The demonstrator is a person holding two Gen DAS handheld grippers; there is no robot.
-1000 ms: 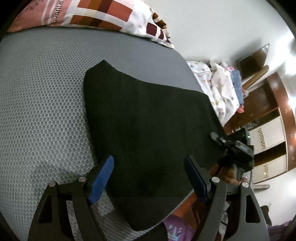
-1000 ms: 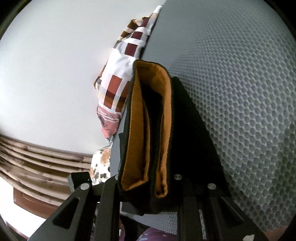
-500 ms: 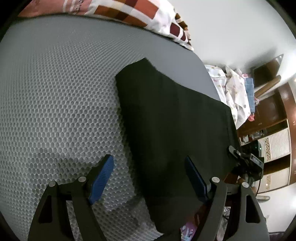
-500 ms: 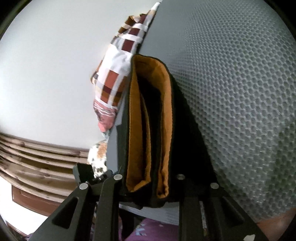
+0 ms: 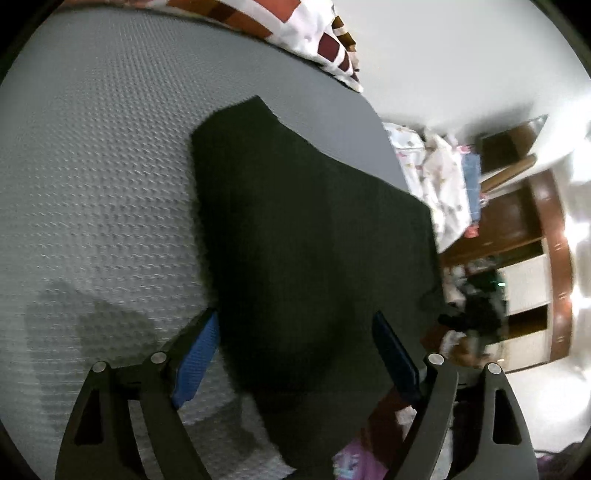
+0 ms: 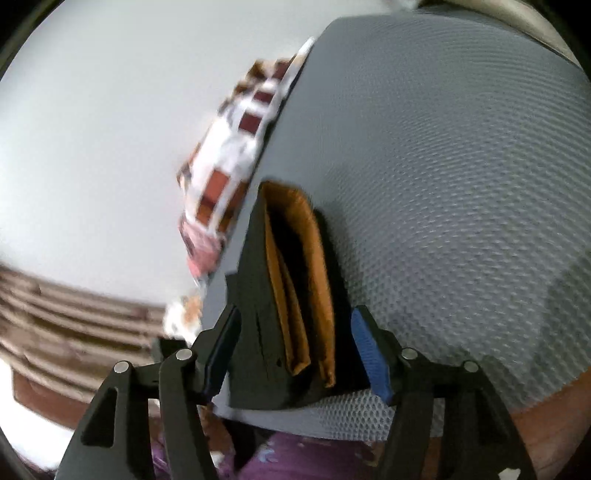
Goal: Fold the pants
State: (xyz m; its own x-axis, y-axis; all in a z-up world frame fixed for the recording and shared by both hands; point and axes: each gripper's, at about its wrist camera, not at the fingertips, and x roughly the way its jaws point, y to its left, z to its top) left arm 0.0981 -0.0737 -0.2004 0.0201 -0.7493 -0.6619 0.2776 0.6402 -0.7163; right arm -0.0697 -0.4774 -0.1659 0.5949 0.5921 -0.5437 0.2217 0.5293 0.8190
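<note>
The black pants [image 5: 314, 258] lie folded flat on the grey textured mattress [image 5: 96, 177]. In the right wrist view the folded stack [image 6: 295, 295] shows its edge with orange lining between black layers. My left gripper [image 5: 295, 354] is open, its blue pads [image 5: 195, 362] spread over the near end of the pants, touching nothing. My right gripper [image 6: 295, 354] is open, its jaws on either side of the folded edge, apart from it.
A checked red and white pillow [image 5: 317, 33] lies at the far end of the mattress, and shows in the right wrist view too [image 6: 229, 162]. A heap of pale clothes [image 5: 439, 181] and wooden shelving [image 5: 535, 280] stand beyond the mattress edge. White wall [image 6: 92, 129] behind.
My right gripper has opened and let go of the folded pants edge, which now rests on the mattress. The left gripper stays open and has shifted slightly over the pants.
</note>
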